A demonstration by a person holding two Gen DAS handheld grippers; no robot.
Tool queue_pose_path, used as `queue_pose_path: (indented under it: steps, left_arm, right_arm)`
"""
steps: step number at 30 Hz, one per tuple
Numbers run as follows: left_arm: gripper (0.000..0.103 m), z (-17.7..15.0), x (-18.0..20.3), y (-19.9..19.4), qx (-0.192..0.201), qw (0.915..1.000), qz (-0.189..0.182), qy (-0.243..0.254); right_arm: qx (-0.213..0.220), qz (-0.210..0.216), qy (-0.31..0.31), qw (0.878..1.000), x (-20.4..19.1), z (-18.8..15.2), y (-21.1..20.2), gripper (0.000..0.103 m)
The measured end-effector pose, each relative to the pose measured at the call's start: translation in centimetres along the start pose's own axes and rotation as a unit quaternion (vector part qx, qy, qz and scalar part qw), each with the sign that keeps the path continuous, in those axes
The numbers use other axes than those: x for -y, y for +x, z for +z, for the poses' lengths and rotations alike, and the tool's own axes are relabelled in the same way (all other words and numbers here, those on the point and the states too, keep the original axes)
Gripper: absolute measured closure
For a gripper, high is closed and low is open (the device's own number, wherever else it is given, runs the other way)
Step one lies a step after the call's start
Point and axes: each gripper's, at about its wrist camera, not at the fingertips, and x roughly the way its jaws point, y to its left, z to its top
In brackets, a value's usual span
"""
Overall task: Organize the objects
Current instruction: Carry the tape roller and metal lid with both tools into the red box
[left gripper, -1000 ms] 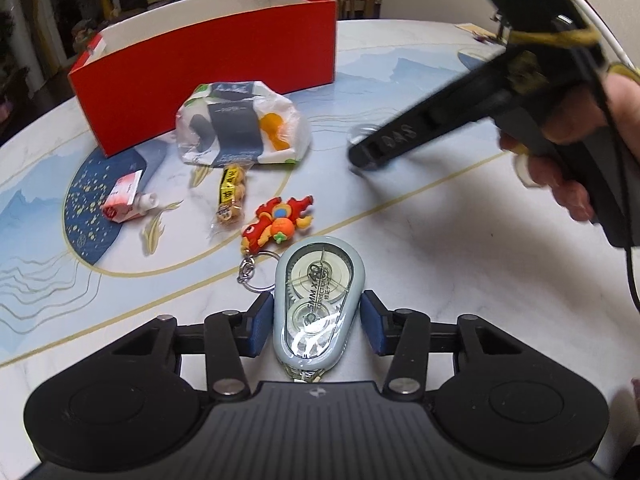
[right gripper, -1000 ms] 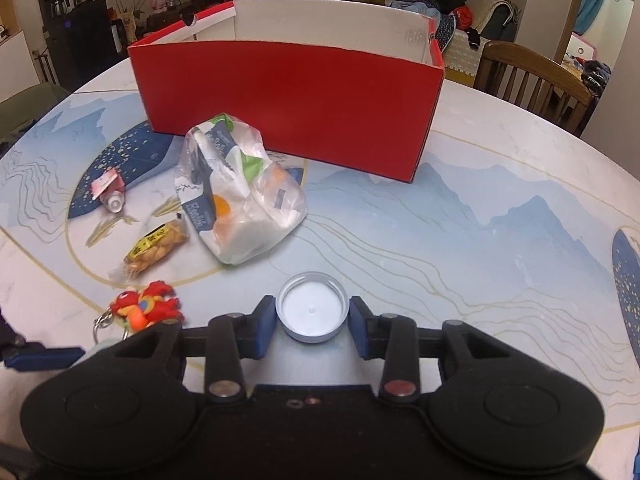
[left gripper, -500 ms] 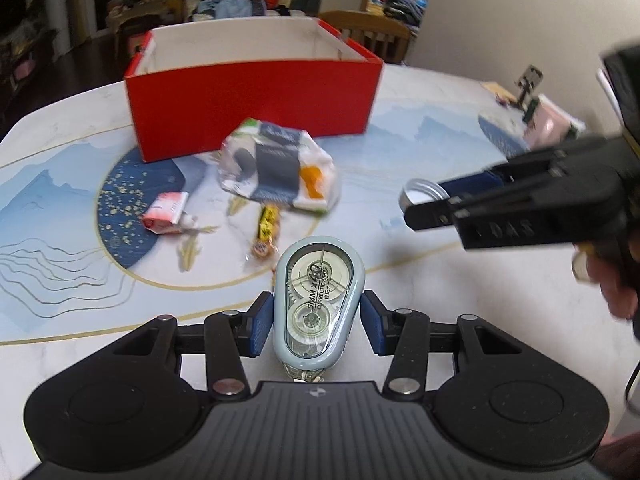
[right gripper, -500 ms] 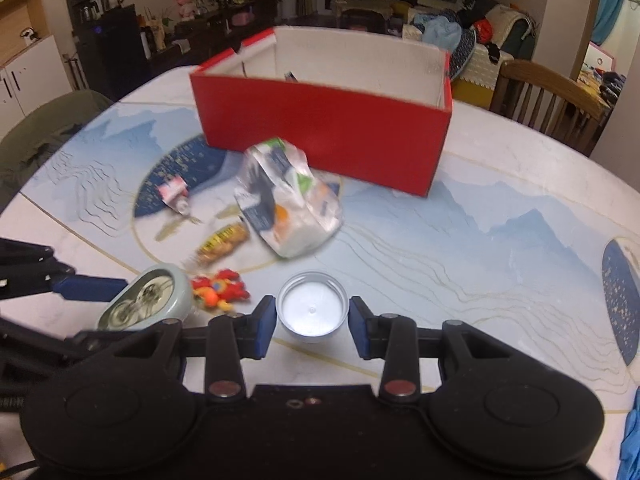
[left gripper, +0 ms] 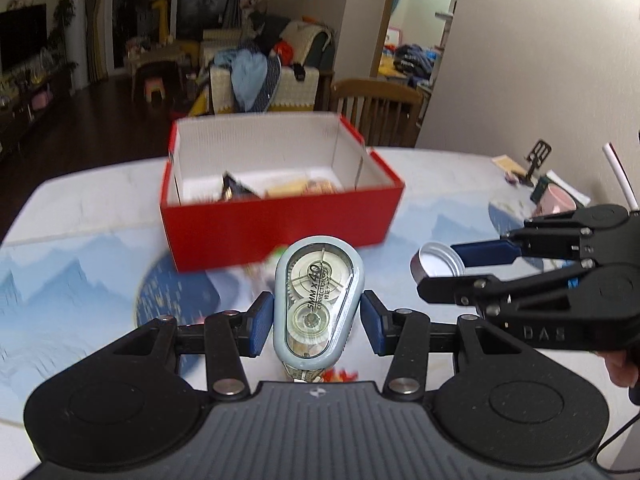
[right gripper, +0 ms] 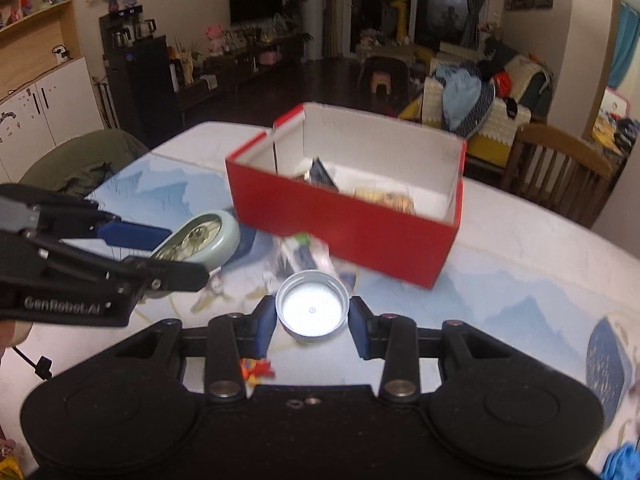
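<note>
The red box is the landmark here, standing open-topped on the tabletop, and it already holds a few things: a dark packet and some yellowish wrapped items lie on its floor, too blurred to name. Two more pieces look about to join them. The left tool is closed on a correction tape dispenser, carried in the air on the near side of the box, short of its front wall. The right tool clamps a round metal lid, also lifted and just in front of the box, a little toward its right end. Neither is over the opening yet. On the tabletop in front of the box a clear plastic bag with printed contents and a small red-orange toy remain, so by my estimate the sorting is partway done, with these two drops and at least those leftovers to go.
</note>
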Motion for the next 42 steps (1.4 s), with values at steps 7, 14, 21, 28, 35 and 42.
queue_pose_path:
  steps: [7,14,21,28,35,42]
  left_arm:
    - [0.057,3.7,-0.7,0.2,0.024,0.9996,0.015,0.005]
    - [0.057,6.8,-1.6,1.9,0.028,0.9991,0.032,0.007]
    - [0.057,9.9,-2.8,5.1,0.022,0.9981,0.055,0.019]
    - [0.057,12.3,-3.8,9.0,0.005,0.9967,0.074,0.035]
    - [0.057,13.2,-4.7,13.0,-0.025,0.9947,0.091,0.04]
    - [0.057,13.3,-4.7,16.7,-0.061,0.9925,0.099,0.038]
  right_arm:
    - [0.032,0.013,0.032,0.999,1.6,3.0,0.0,0.065]
    - [0.059,0.001,0.045,0.997,3.6,6.2,1.0,0.065]
    - [0.048,-0.01,0.051,0.998,5.5,8.8,4.1,0.065]
    - [0.02,-0.016,0.061,0.998,7.0,10.3,7.7,0.065]
    - [-0.009,-0.041,0.063,0.997,8.0,11.6,11.4,0.065]
    - [-0.038,-0.054,0.085,0.994,9.2,12.4,14.9,0.065]
